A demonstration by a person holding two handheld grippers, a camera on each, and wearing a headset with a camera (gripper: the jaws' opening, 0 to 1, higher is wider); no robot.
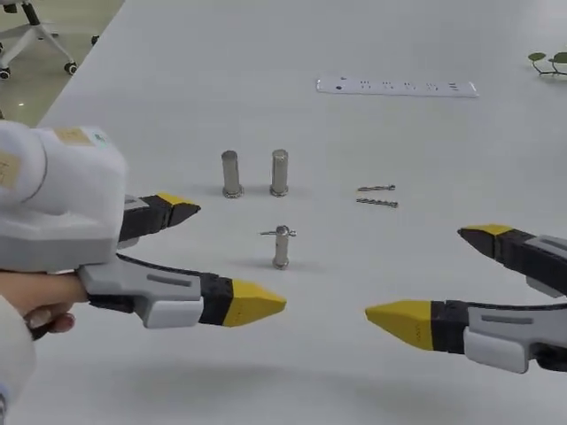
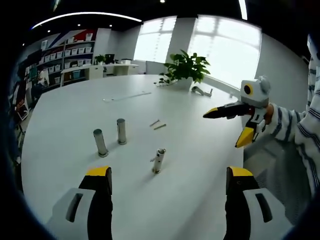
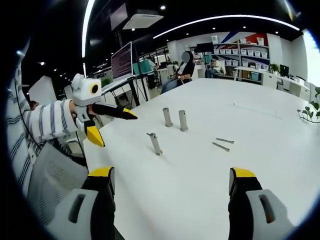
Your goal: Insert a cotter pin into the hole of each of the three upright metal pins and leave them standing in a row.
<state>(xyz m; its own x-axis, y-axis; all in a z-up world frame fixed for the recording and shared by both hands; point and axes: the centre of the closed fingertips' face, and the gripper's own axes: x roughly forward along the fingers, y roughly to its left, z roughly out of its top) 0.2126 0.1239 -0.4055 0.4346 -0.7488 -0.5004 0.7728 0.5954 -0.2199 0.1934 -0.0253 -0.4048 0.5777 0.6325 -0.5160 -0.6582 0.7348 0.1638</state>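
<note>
Left hand-held gripper [image 1: 235, 257] and right hand-held gripper [image 1: 418, 272] are hanging wide, empty. Front pin [image 1: 282, 248] is carrying its cotter; back pins [image 1: 231, 173] are standing bare. Loose cotters [image 1: 377, 203] are lying rightward. I am advising pinching one by its head, level.

We saw a white power strip [image 1: 397, 86] lying far back on the white worktop [image 1: 319, 372], a potted plant [image 2: 186, 66] near its edge, and an office chair [image 1: 27, 40] beyond.
</note>
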